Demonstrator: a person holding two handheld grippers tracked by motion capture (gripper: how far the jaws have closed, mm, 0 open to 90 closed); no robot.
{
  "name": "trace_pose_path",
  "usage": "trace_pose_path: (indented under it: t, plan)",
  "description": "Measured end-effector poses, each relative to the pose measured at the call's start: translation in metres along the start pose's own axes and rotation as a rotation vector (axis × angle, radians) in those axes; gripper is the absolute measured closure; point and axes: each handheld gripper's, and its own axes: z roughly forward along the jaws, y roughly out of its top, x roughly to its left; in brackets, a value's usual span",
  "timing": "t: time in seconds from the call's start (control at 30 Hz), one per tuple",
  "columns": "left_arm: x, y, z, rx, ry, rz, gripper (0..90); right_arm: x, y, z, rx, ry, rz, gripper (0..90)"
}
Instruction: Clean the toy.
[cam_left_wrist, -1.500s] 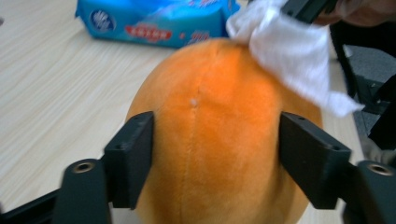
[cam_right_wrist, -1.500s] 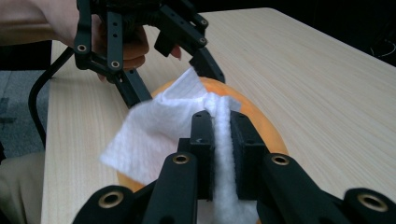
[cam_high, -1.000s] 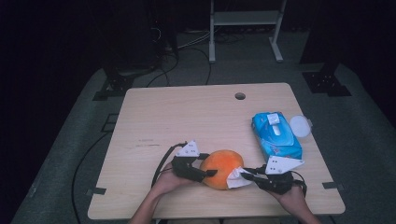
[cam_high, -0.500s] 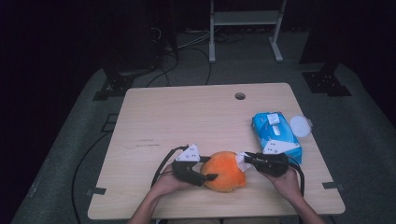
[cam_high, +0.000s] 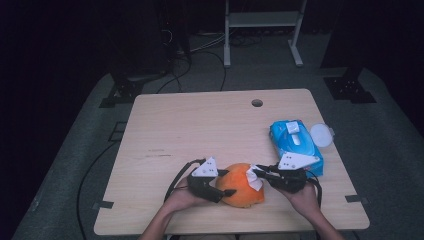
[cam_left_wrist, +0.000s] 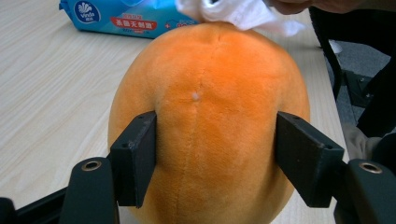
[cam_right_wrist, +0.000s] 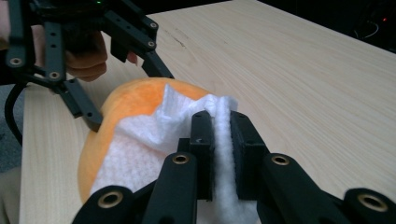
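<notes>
- An orange plush toy (cam_high: 242, 185), rounded like a fruit, lies on the wooden table (cam_high: 200, 130) in the lower centre of the high view, close to the table's near edge.
- The left gripper (cam_high: 226, 192) sits at the toy's left side in the high view; in the left gripper view its two black jaws press against opposite flanks of the toy (cam_left_wrist: 205, 121), clamping it between them.
- The right gripper (cam_high: 258, 172) comes in from the toy's right in the high view, its jaws pinched together on a white wet wipe (cam_right_wrist: 154, 135).
- In the right gripper view the wipe is draped over the toy's orange top (cam_right_wrist: 126, 100), with a ridge of it standing up between the closed jaws.
- In the left gripper view the wipe (cam_left_wrist: 233, 13) rests on the toy's far end, at the top of the frame.
- A blue pack of wet wipes (cam_high: 296, 146) lies at the right of the table in the high view, just behind the right gripper.
- A round white lid (cam_high: 321, 135) lies beside the pack at the table's right edge.
- A small round hole (cam_high: 257, 103) is in the tabletop near its far edge.
</notes>
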Motion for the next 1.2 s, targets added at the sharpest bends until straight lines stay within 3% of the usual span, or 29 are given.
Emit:
trace_pose_path:
  t: [0.07,0.13,0.23,0.3,0.33,0.5,0.6,0.67,0.73,0.83,0.9,0.97,1.03,1.07,1.13,1.2]
  plan:
    - [-0.001,0.001,0.000,-0.014,-0.012,-0.008,28.2,-0.003,-0.003,0.001,0.002,0.008,0.013,80.0]
    - [-0.001,0.004,0.000,-0.030,-0.019,-0.033,16.0,-0.003,-0.008,0.000,0.005,0.017,0.014,80.0]
    - [0.005,0.008,0.006,0.022,0.005,-0.100,2.8,-0.004,-0.015,-0.006,0.002,0.040,0.012,80.0]
    - [0.011,0.006,0.012,0.046,-0.041,-0.165,1.9,-0.004,-0.017,-0.009,0.000,0.048,0.008,80.0]
    - [0.012,0.006,0.015,0.054,-0.050,-0.172,2.2,-0.003,-0.017,-0.009,0.001,0.047,0.010,79.9]
    - [0.004,0.012,0.011,0.010,0.006,-0.067,28.0,0.002,-0.006,-0.008,-0.024,0.043,-0.009,80.0]
    - [-0.008,0.019,0.011,-0.007,0.107,0.070,32.5,0.007,0.009,-0.003,-0.055,0.043,-0.047,79.9]
    - [-0.013,0.020,0.011,0.005,0.154,0.136,32.5,0.013,0.017,0.002,-0.055,0.045,-0.081,79.9]
    - [-0.010,0.016,0.010,0.003,0.128,0.114,31.4,0.014,0.019,0.005,-0.049,0.043,-0.102,79.8]
    - [-0.007,0.010,0.008,0.000,0.077,0.078,24.8,0.009,0.011,0.004,-0.030,0.040,-0.073,79.9]
    - [0.000,0.009,0.005,-0.034,0.010,-0.005,17.5,0.006,0.003,0.000,-0.018,0.040,-0.056,79.9]
    - [0.009,0.010,0.001,-0.069,-0.006,-0.102,14.6,0.007,-0.003,-0.004,-0.019,0.046,-0.050,79.9]
    - [0.014,0.009,0.003,-0.042,-0.033,-0.158,10.8,0.011,-0.004,-0.006,-0.018,0.049,-0.056,79.9]
    - [0.014,0.008,0.006,-0.039,-0.041,-0.158,14.4,0.013,-0.004,-0.007,-0.018,0.053,-0.059,79.9]
    - [0.008,0.006,0.007,-0.047,-0.002,-0.108,24.6,0.015,-0.003,-0.007,-0.010,0.046,-0.073,79.9]
    - [0.006,0.008,0.005,-0.038,0.010,-0.078,31.1,0.011,-0.004,-0.009,-0.014,0.040,-0.064,79.9]
